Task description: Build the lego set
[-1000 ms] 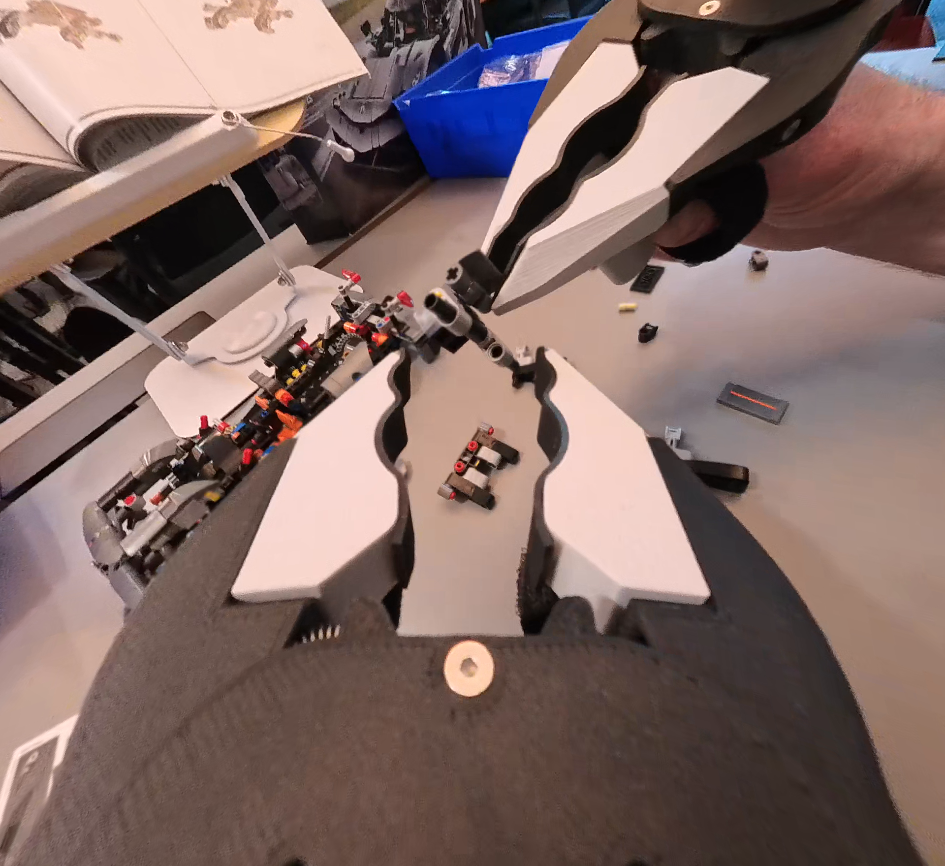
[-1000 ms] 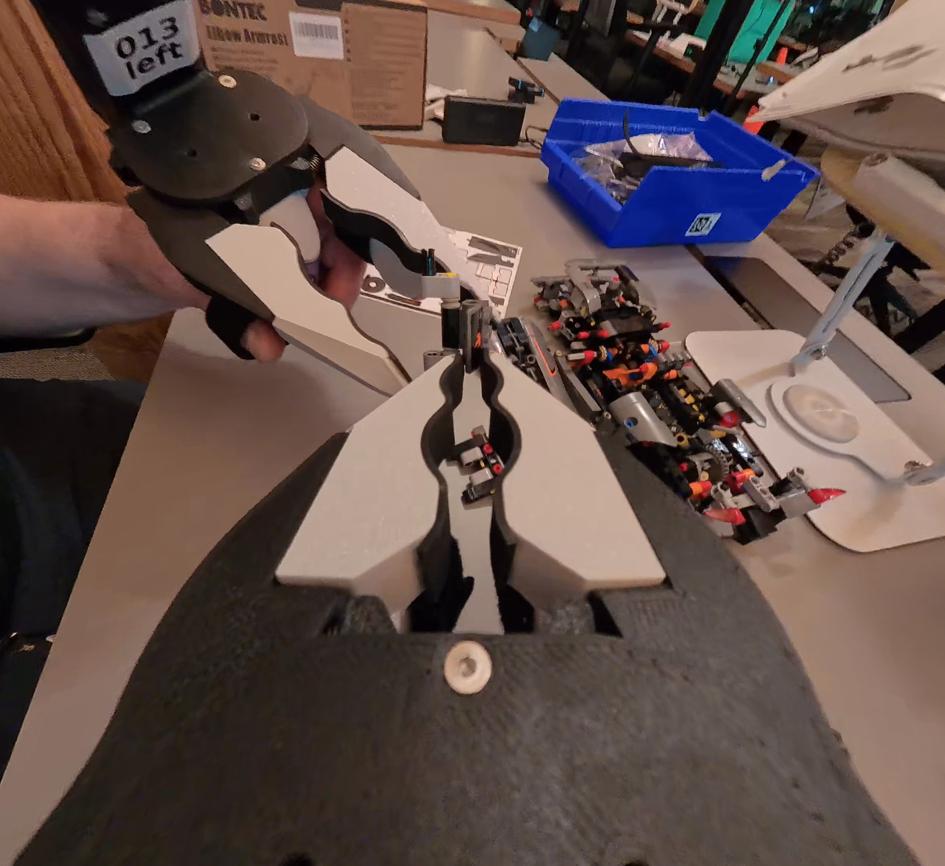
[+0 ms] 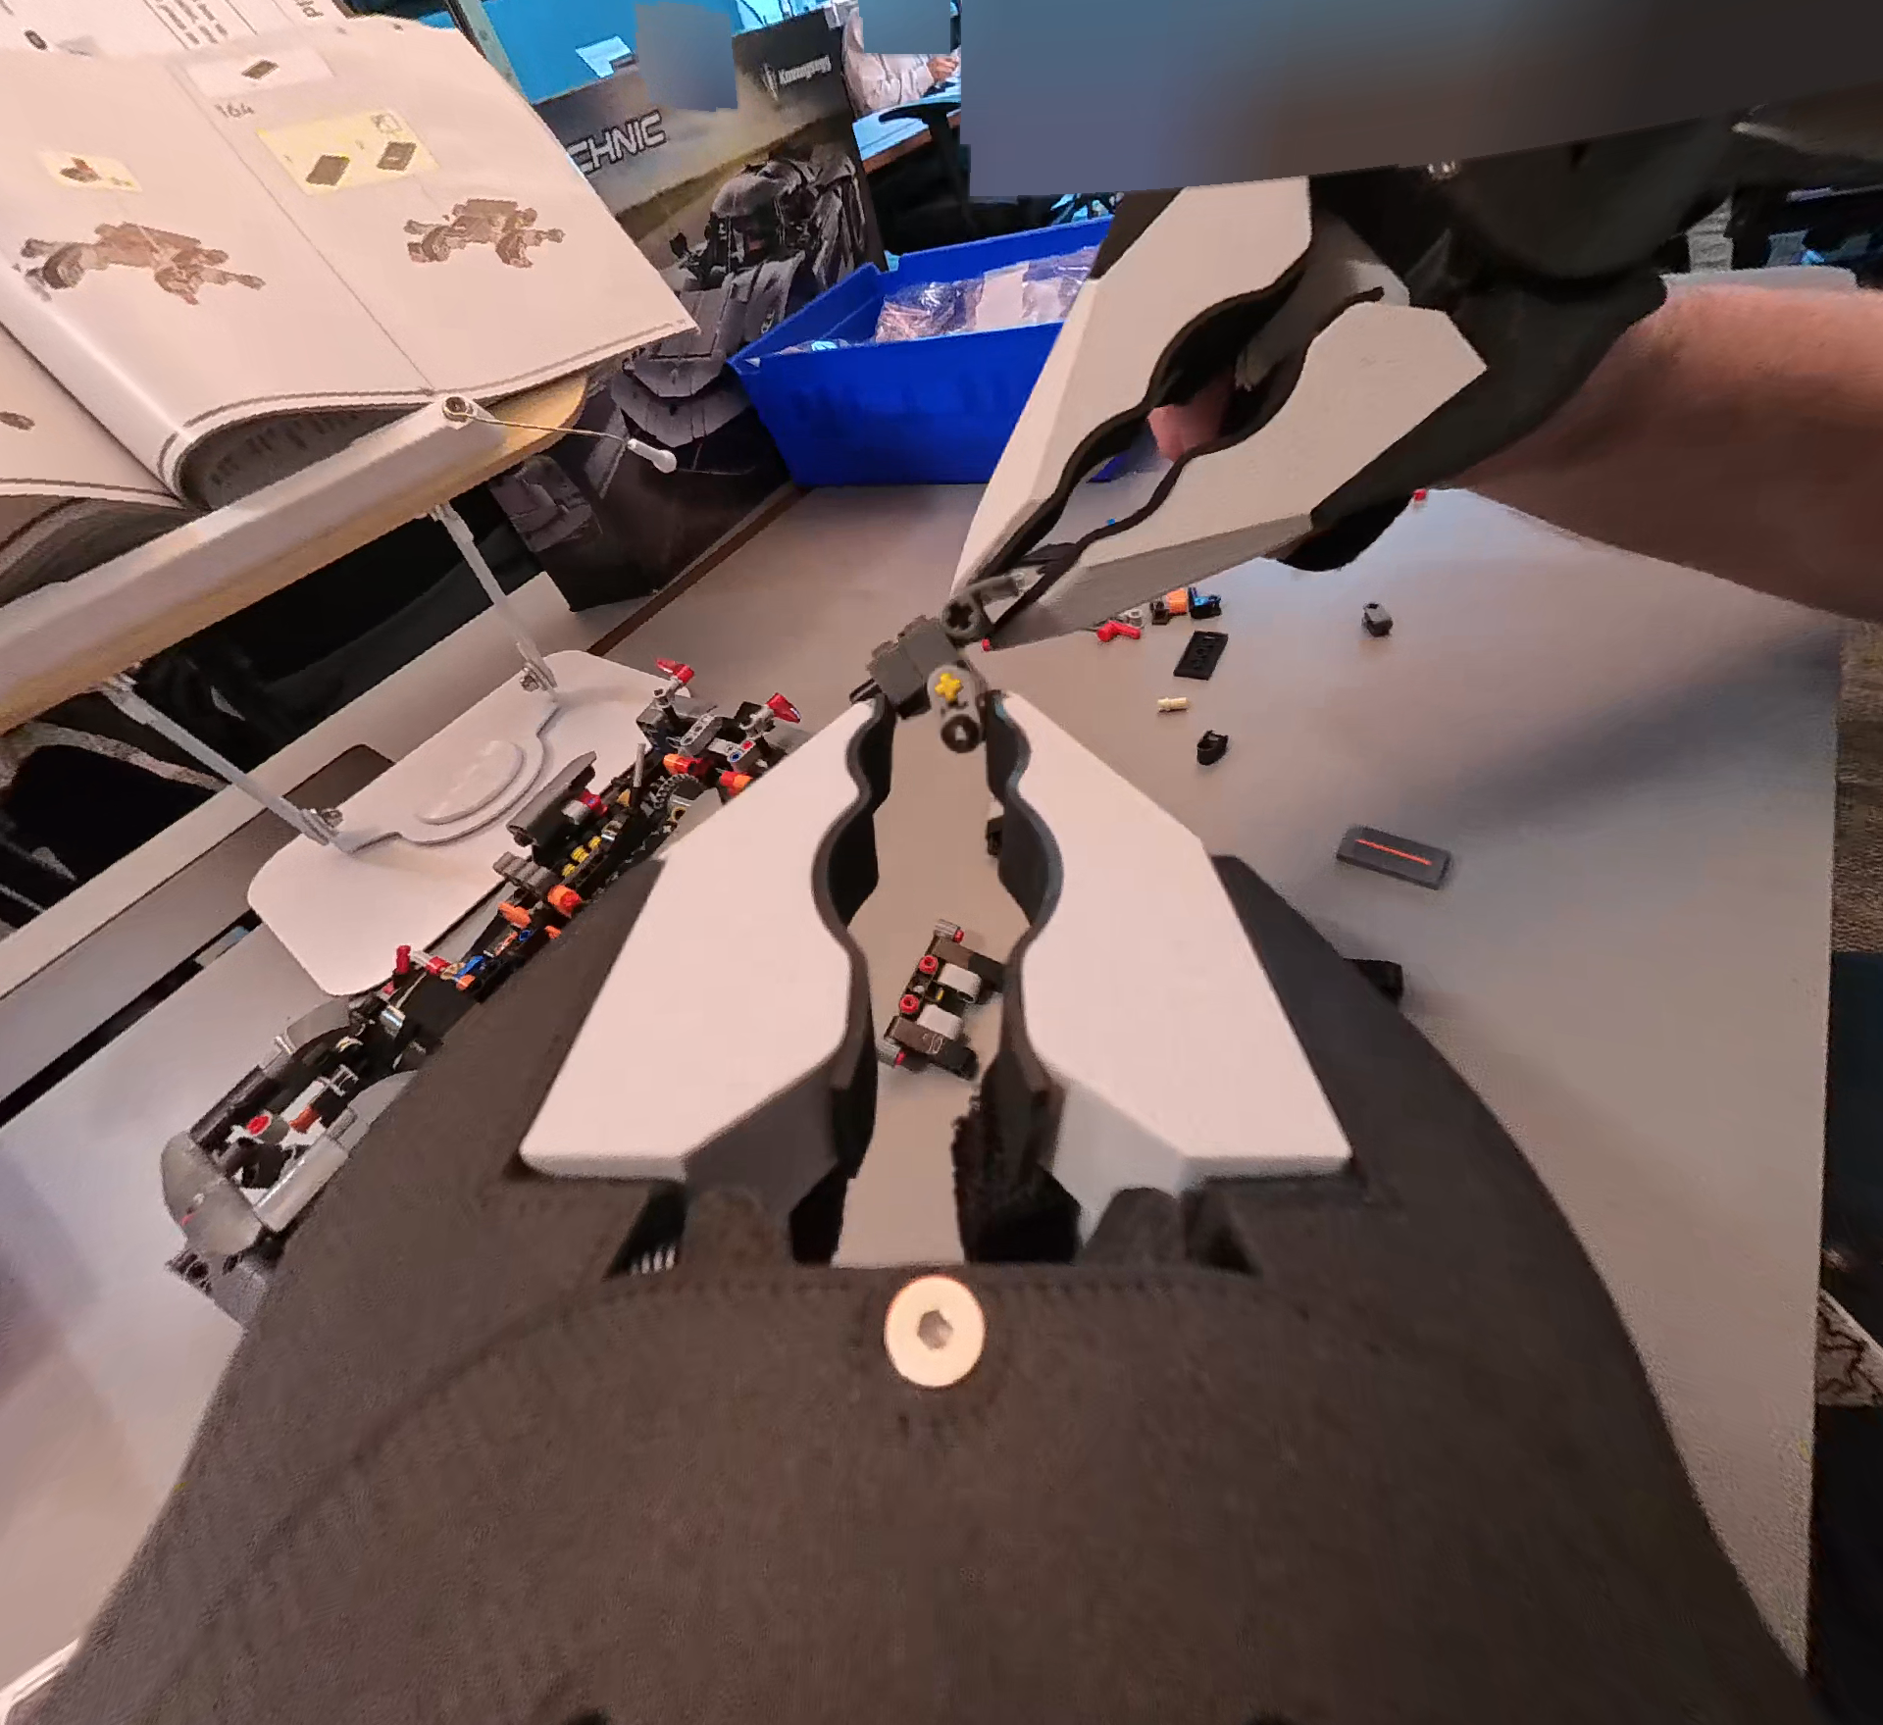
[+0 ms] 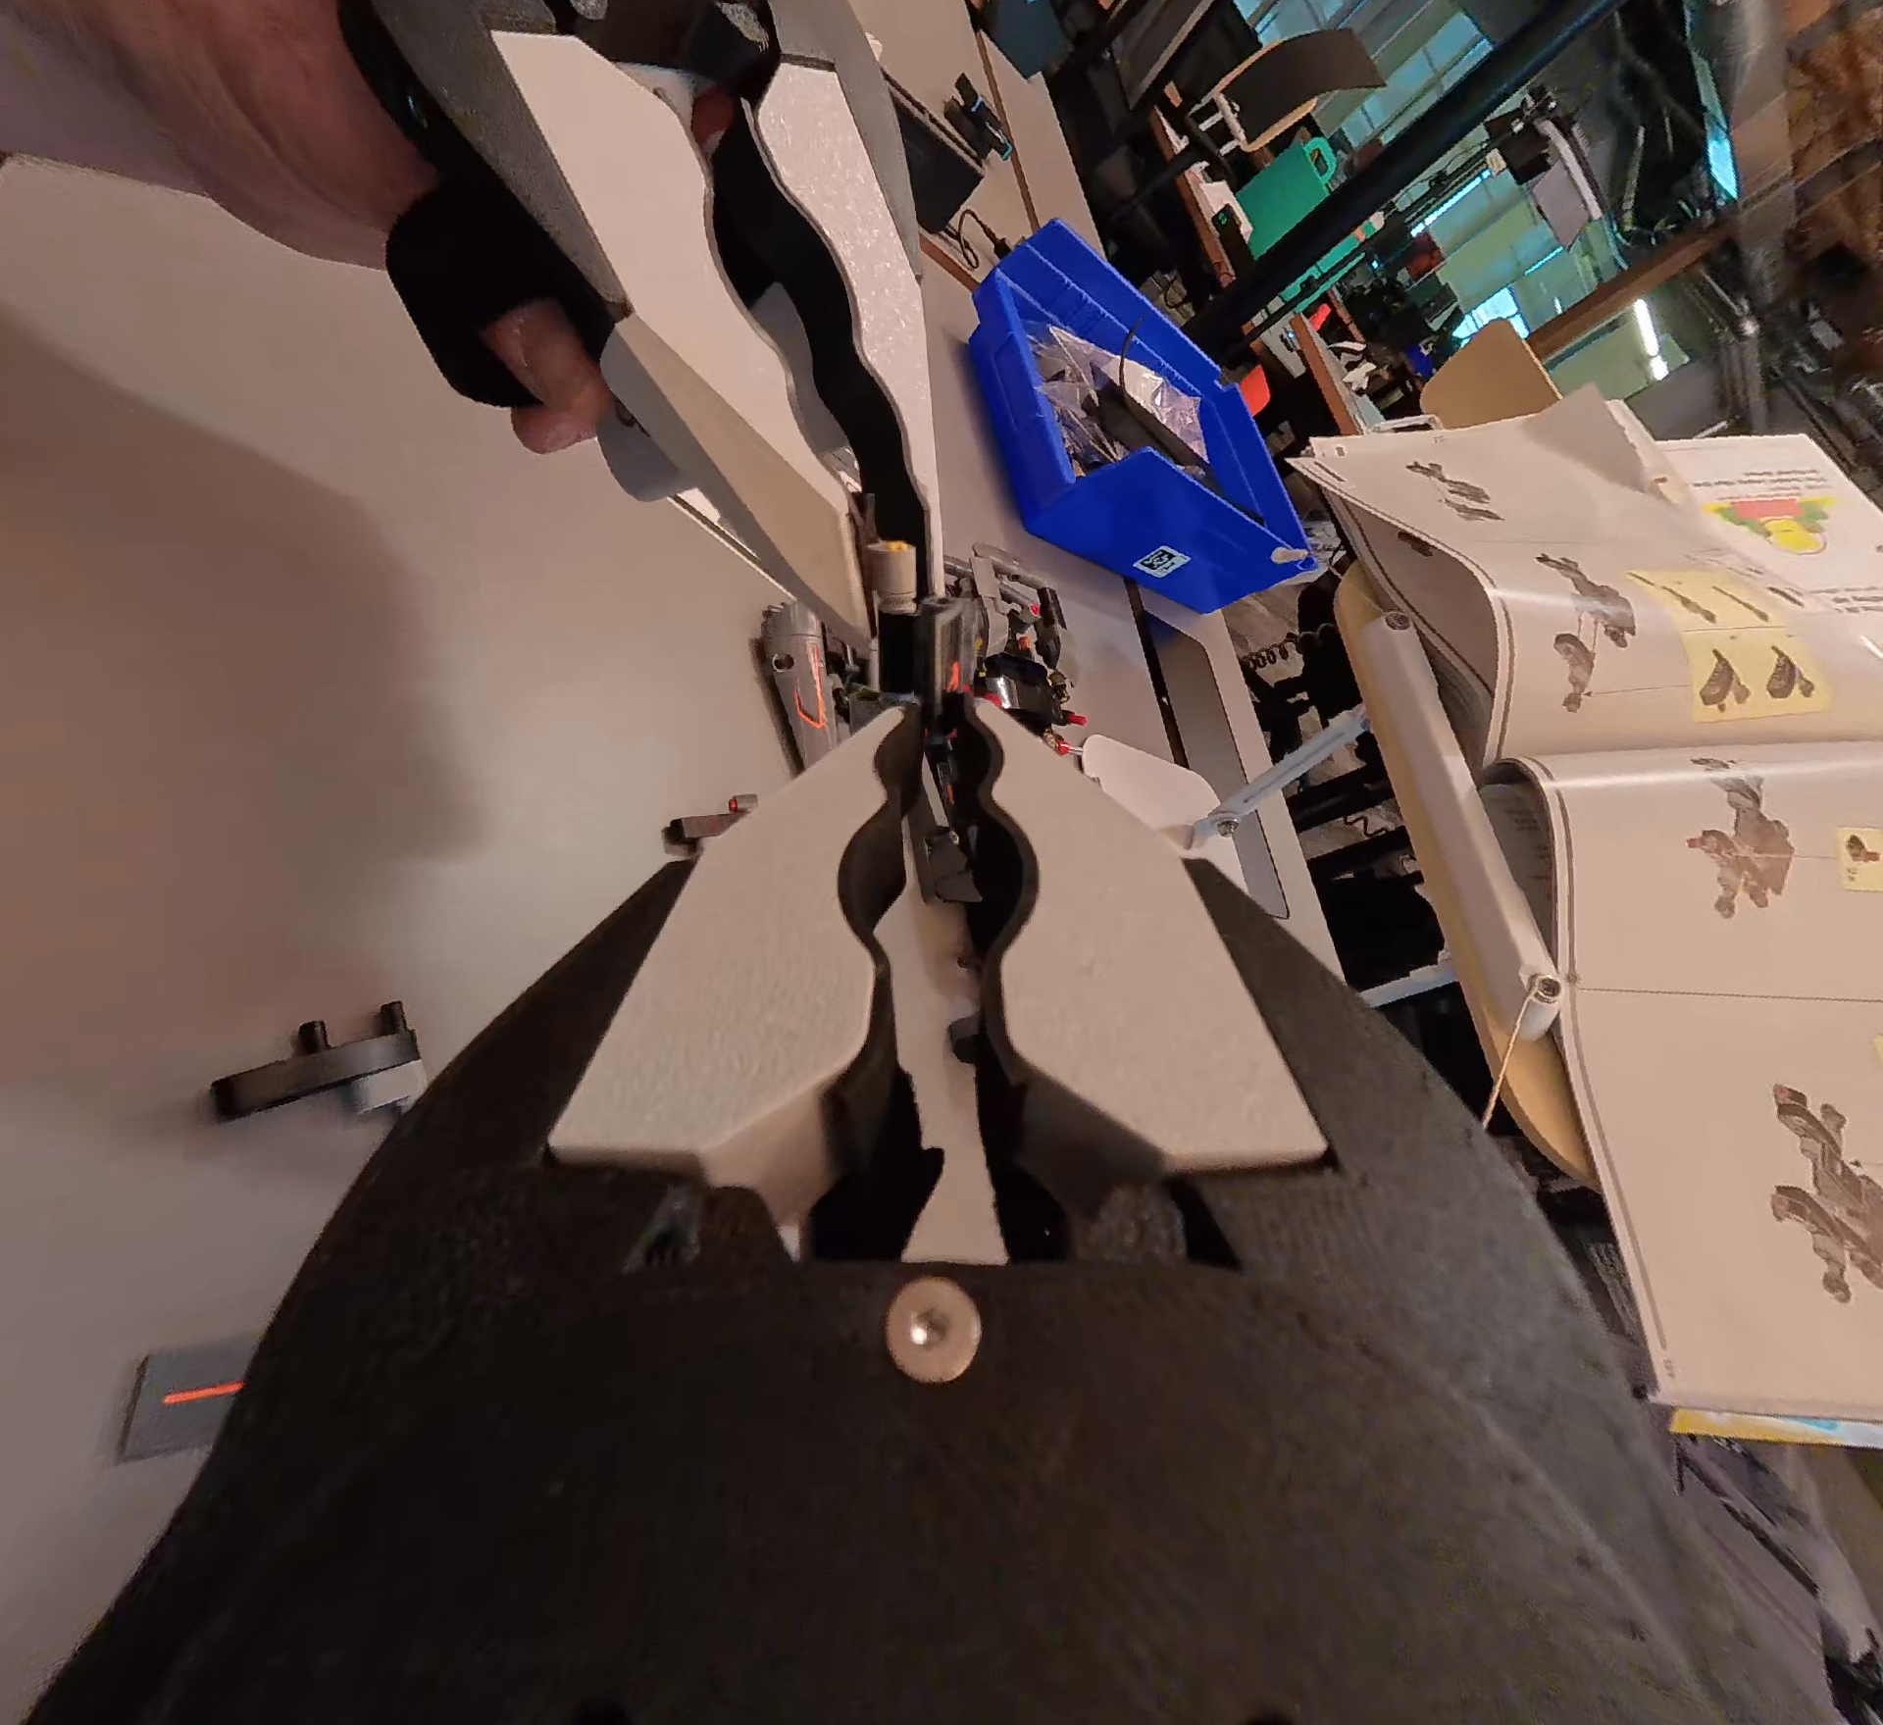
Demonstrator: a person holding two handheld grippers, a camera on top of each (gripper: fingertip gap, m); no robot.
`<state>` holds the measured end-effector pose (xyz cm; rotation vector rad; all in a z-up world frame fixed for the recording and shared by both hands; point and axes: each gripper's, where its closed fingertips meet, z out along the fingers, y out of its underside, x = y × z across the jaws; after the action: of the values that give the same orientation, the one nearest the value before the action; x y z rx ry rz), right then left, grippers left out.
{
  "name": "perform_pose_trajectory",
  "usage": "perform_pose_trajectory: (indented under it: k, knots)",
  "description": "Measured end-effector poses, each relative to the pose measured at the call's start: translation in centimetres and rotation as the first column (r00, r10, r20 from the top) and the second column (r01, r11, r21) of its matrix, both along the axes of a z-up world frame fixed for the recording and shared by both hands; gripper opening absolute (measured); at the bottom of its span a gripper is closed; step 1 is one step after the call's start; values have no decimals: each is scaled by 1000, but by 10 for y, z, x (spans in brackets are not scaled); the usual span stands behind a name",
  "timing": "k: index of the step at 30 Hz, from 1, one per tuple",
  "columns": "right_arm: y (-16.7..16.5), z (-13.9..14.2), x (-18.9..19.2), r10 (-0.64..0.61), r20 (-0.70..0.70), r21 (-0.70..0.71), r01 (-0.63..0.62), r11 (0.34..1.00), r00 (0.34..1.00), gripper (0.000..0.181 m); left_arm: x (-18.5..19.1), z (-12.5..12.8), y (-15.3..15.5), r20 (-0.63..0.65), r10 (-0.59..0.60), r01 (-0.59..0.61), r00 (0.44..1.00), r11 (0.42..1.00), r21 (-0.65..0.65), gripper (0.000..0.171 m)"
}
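Left wrist view shows the left gripper (image 3: 932,708) with its fingertips drawn close together, pinching a small dark grey lego assembly (image 3: 922,673) that carries a yellow cross-shaped pin end. Right at that piece, the right gripper (image 3: 983,622) comes in from the upper right, its tips nearly closed on a black connector (image 3: 966,614) that touches or almost touches the grey assembly. Below the left fingers, seen through the gap between them, a short black and grey sub-build (image 3: 937,1004) with red pins lies on the grey table (image 3: 1528,1014). To the left of the fingers sits the long, partly built lego model (image 3: 571,861), with orange, red and black parts. To the right of the fingertips loose pieces are scattered, among them a flat dark tile with a red line (image 3: 1394,857). Farther out, beyond the tips, stands a blue bin (image 3: 897,397); up to the left an open instruction book (image 3: 306,250) rests on a white stand (image 3: 428,830).

Right wrist view, tilted strongly, shows the right gripper (image 4: 932,723) narrowly closed on a dark lego part (image 4: 943,657), with the left gripper (image 4: 892,576) meeting it from above. Left of the right fingers a black beam piece (image 4: 316,1070) lies on the table.
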<state>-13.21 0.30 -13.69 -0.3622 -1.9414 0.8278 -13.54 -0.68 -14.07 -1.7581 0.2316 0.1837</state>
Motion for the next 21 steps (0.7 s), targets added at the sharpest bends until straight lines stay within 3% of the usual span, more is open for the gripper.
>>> perform_pose_trajectory:
  k: [21]
  knots:
    - [2, 11, -7, -21, 21, -32, 22, 999, 1000, 5, -8, 10, 1, -36, -5, 7, 999, 998, 54, 7]
